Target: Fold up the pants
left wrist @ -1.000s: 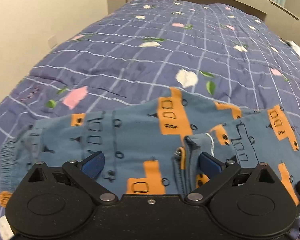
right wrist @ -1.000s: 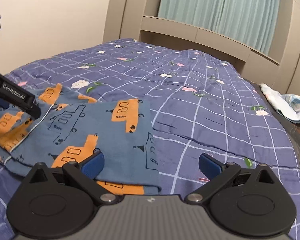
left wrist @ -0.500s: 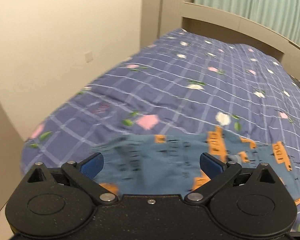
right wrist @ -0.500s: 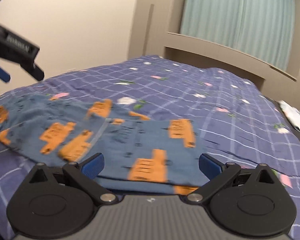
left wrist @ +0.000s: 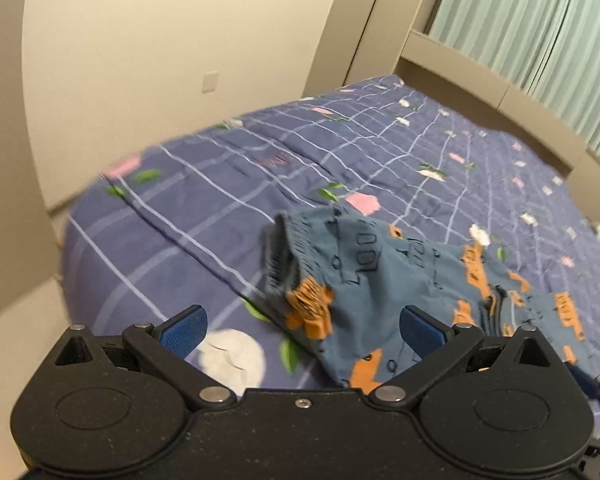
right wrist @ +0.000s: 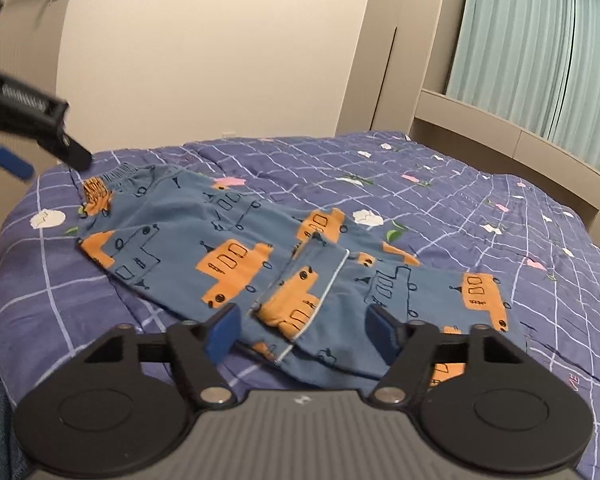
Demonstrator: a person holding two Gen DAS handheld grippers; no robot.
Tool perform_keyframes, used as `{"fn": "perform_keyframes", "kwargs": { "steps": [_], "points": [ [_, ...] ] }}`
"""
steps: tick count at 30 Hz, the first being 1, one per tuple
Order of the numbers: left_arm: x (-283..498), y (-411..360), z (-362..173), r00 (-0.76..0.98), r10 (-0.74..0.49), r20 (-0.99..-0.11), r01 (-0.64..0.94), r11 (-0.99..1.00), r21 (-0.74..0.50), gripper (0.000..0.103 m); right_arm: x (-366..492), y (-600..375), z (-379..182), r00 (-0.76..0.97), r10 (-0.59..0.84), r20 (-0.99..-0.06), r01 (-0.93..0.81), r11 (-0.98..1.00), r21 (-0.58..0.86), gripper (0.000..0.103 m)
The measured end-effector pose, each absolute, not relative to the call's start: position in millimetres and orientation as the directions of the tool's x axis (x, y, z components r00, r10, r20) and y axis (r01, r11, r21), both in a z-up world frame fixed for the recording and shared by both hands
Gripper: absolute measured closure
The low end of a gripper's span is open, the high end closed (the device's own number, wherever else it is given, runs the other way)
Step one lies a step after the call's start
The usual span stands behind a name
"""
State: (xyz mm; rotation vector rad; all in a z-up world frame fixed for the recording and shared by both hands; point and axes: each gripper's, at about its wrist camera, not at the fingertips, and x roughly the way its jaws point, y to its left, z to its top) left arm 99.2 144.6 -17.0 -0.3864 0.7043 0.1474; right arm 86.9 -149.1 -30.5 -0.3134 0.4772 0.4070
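Blue children's pants [right wrist: 236,248] with orange vehicle prints lie partly folded on the bed, waistband [right wrist: 104,184] at the left end, a folded-over leg end [right wrist: 303,292] in the middle. They also show in the left wrist view [left wrist: 399,280]. My left gripper [left wrist: 301,326] is open and empty, above the waistband end [left wrist: 284,256]; it also shows at the left in the right wrist view [right wrist: 32,136]. My right gripper [right wrist: 303,332] is open and empty, just in front of the folded leg end.
The bed has a purple checked quilt [right wrist: 459,208] with flower prints. A beige wall [right wrist: 220,48] and door stand at the left, a headboard shelf [right wrist: 499,136] and green curtains [right wrist: 539,48] behind. The bed's left edge [left wrist: 72,240] is close to the waistband.
Both grippers have pulled back and up from the pants and swung left. The right gripper's jaws have narrowed somewhat. The pants lie released on the bed.
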Motion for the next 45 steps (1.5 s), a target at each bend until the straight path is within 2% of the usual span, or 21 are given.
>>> {"fn": "perform_keyframes", "kwargs": {
  "steps": [2,5,8,13,15,17,20,26,30,32,34,36,37,38,43,45],
  "points": [
    [104.0,143.6,-28.0,0.761,-0.016,-0.649,-0.265,0.905,-0.333,0.001,87.0,-147.4,-31.5,0.809,0.304,-0.504,-0.453,0.868,-0.204,0.045],
    [111.2,141.3,-36.1,0.774,-0.031,-0.633,-0.254,0.900,-0.354,0.001,89.4,-142.9,-32.4,0.806,0.298,-0.512,-0.458,0.861,-0.220,0.053],
    [116.9,136.4,-39.6,0.793,-0.059,-0.607,-0.214,0.905,-0.368,0.001,94.2,-140.3,-33.5,0.805,0.290,-0.517,-0.454,0.862,-0.224,0.055],
    [121.5,130.2,-49.4,0.785,-0.086,-0.613,-0.199,0.902,-0.382,0.001,96.6,-134.4,-36.4,0.793,0.294,-0.534,-0.470,0.853,-0.228,0.058],
    [120.8,131.3,-52.8,0.784,-0.087,-0.615,-0.207,0.897,-0.390,0.001,96.6,-132.0,-37.6,0.787,0.296,-0.542,-0.479,0.846,-0.233,0.067],
    [119.5,133.4,-54.1,0.788,-0.091,-0.609,-0.206,0.893,-0.400,0.001,97.6,-129.7,-39.3,0.781,0.296,-0.550,-0.487,0.840,-0.239,0.087],
    [116.2,136.3,-54.5,0.794,-0.098,-0.600,-0.206,0.885,-0.418,0.001,97.2,-127.0,-37.6,0.782,0.301,-0.546,-0.490,0.838,-0.241,0.094],
    [115.7,138.7,-55.5,0.798,-0.105,-0.593,-0.205,0.879,-0.431,0.001,86.3,-132.6,-14.6,0.808,0.311,-0.500,-0.471,0.852,-0.230,0.095],
    [115.2,141.8,-57.7,0.805,-0.101,-0.585,-0.212,0.872,-0.442,0.001,84.7,-132.8,-16.0,0.783,0.316,-0.536,-0.489,0.845,-0.217,0.095],
    [116.2,143.8,-58.2,0.805,-0.087,-0.587,-0.228,0.867,-0.442,0.001,86.1,-130.6,-24.2,0.766,0.313,-0.561,-0.501,0.838,-0.217,0.094],
    [118.6,146.4,-58.5,0.799,-0.052,-0.598,-0.268,0.861,-0.433,0.001,87.9,-130.2,-29.9,0.757,0.311,-0.575,-0.502,0.840,-0.207,0.088],
    [120.8,149.7,-57.6,0.802,-0.039,-0.596,-0.290,0.847,-0.445,0.002,87.9,-131.8,-30.1,0.752,0.325,-0.573,-0.506,0.843,-0.185,0.066],
    [121.3,151.2,-57.2,0.806,-0.035,-0.591,-0.301,0.836,-0.459,0.006,87.3,-133.0,-29.0,0.754,0.334,-0.566,-0.506,0.844,-0.176,0.045],
    [121.5,152.4,-56.7,0.809,-0.030,-0.587,-0.310,0.827,-0.469,0.011,86.6,-134.7,-27.5,0.759,0.343,-0.554,-0.506,0.846,-0.169,0.038],
    [120.9,155.6,-58.4,0.824,-0.025,-0.567,-0.322,0.802,-0.504,0.030,91.7,-139.9,-27.0,0.782,0.312,-0.540,-0.463,0.871,-0.167,0.031],
    [121.6,157.1,-59.4,0.821,-0.010,-0.571,-0.339,0.796,-0.502,0.042,93.6,-142.4,-30.0,0.782,0.299,-0.546,-0.447,0.880,-0.159,0.027]
  ]
}}
